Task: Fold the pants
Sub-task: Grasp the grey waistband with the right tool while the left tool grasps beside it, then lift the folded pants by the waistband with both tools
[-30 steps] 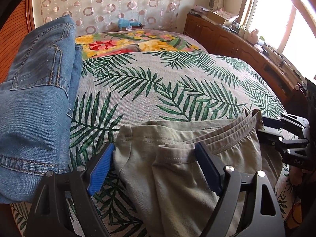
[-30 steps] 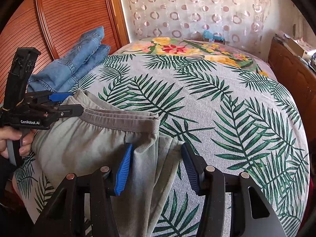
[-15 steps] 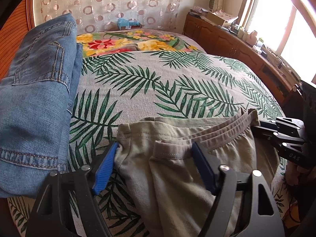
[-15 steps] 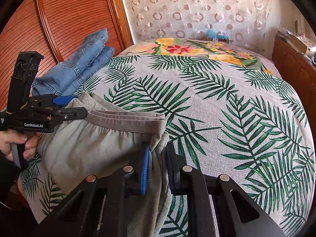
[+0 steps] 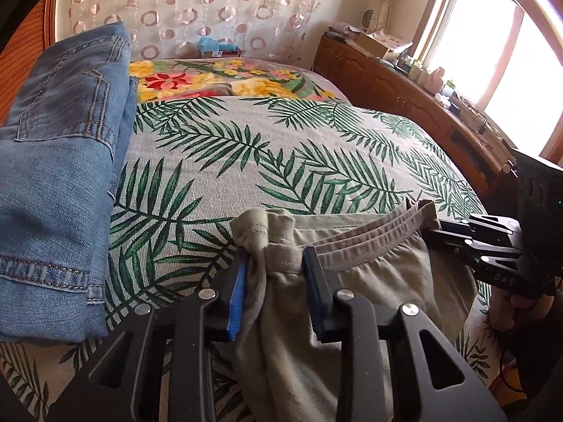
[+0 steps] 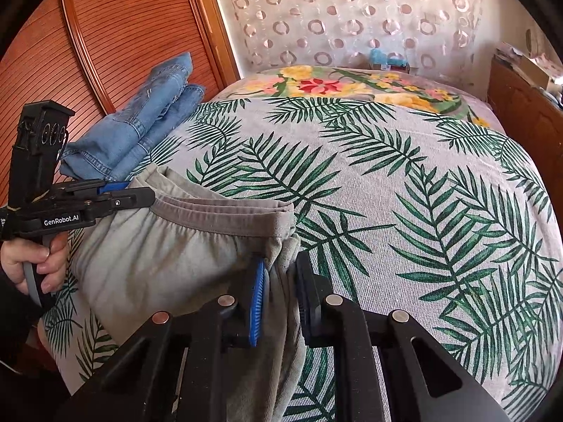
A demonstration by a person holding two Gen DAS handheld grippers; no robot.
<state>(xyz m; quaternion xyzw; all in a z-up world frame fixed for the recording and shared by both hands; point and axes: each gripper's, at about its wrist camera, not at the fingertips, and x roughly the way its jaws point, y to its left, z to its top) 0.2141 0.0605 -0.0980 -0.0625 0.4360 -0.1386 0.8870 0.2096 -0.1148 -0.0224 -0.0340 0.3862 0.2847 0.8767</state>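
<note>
Grey-green pants (image 5: 369, 281) lie at the near edge of the palm-leaf bedspread (image 5: 246, 161), waistband facing the far side. My left gripper (image 5: 276, 267) is closing on the left waistband corner, which is bunched between its blue pads. My right gripper (image 6: 279, 274) is shut on the other waistband corner of the pants (image 6: 158, 263). In the right wrist view the left gripper (image 6: 140, 193) shows at the far end of the waistband, held by a person's hand (image 6: 35, 260). The right gripper (image 5: 432, 228) shows at the right in the left wrist view.
Folded blue jeans (image 5: 59, 176) lie on the bed's left side, beside a wooden slatted panel (image 6: 123, 35). A floral blanket (image 6: 352, 84) covers the far end. A wooden cabinet (image 5: 387, 81) with clutter runs along the right under a window.
Both grippers have closed on the waistband corners: the right one first, the left one from wide open to narrow, bunching the cloth. Neither hand has shifted place.
</note>
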